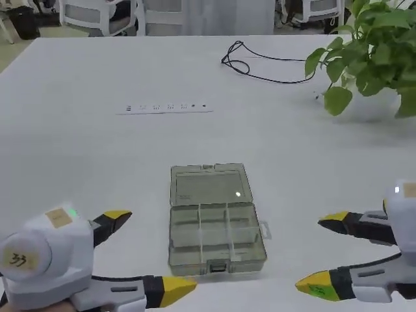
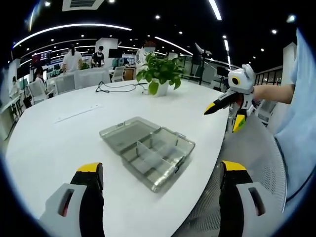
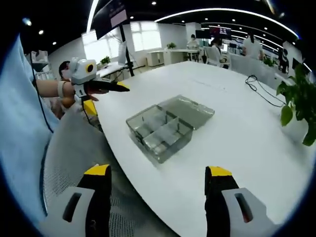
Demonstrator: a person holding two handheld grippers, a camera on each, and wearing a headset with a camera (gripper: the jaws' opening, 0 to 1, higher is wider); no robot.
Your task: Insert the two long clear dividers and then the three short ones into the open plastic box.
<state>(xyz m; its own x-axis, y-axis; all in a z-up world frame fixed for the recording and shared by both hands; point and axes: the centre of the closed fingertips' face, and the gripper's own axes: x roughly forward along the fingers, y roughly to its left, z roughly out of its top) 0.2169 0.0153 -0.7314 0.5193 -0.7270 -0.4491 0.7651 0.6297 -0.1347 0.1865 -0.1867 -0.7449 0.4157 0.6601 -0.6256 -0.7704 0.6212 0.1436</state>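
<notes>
The white table (image 1: 78, 149) lies open on both sides of the plastic box (image 1: 214, 224); power strip (image 1: 166, 108), cable (image 1: 235, 65) and plant (image 1: 370, 71) stand well behind.

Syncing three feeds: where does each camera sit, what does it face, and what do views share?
Head view: on the headset, facing forward and down at the plastic box; left hand-held gripper and right hand-held gripper at bottom.
Left gripper view: on the left one, facing the box along open jaws; forearm at right.
Right gripper view: on the right one, same aim; sleeve at left.
Shared: all show the box.
</notes>
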